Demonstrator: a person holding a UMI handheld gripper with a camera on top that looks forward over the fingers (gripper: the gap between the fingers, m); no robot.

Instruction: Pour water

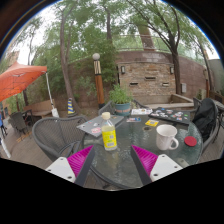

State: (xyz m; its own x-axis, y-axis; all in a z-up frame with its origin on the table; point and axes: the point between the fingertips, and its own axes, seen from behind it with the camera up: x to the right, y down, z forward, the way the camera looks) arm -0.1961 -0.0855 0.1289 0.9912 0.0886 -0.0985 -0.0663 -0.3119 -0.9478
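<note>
Magenta pads (pixel 82 160) on my gripper (pixel 112 160) sit nearest, one on each finger, spread wide with nothing held between them; beyond them lies the round glass patio table (pixel 125 165), and around it stand dark wicker chairs (pixel 50 135); well behind are a stone wall (pixel 148 75), trees, and an orange umbrella (pixel 20 80) off to one side.

On the tabletop, just ahead of the fingers and roughly in line with the gap between them, stands the bottle (pixel 108 133), yellow-labelled with a pale cap; its long axis is upright, mouth pointing skyward; near it, to the side, stands a white mug (pixel 167 137), handle turned away from the bottle; past the mug rests a small red object (pixel 191 141) I cannot identify.

I judge this to be the approach step, with nothing grasped yet; next I would push forward until the bottle's body sits between the pads, close on it below the shoulder, then lift and tip toward the mug; whether the cap is off I cannot tell.
</note>
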